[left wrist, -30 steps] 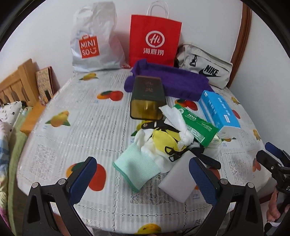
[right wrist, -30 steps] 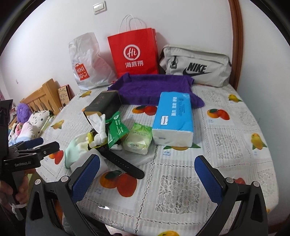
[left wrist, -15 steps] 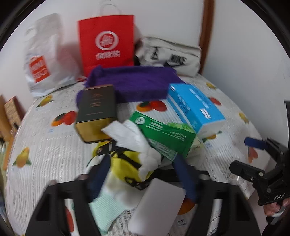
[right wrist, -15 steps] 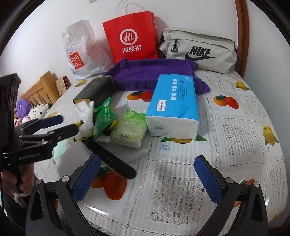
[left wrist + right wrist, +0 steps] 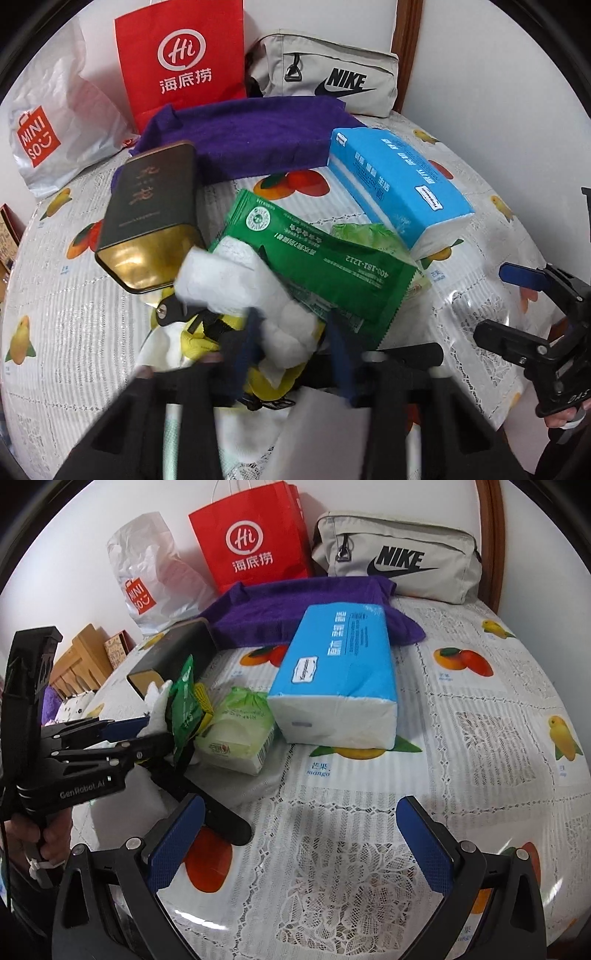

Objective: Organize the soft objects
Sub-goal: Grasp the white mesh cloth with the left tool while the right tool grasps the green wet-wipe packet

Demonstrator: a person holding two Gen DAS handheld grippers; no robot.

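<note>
While the left gripper [image 5: 291, 343] jaws, just closing, are pressed on the crumpled white tissue wad [image 5: 255, 291] atop the counter [image 5: 369, 812] heap, the right gripper [image 5: 301, 843] is held open, farther off.

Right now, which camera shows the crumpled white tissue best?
The left wrist view: the crumpled white tissue fills the centre, between the left gripper, whose jaws have just been closing around it. The right wrist view shows only a small tuft of the tissue behind the green wet-wipe packet.
</note>
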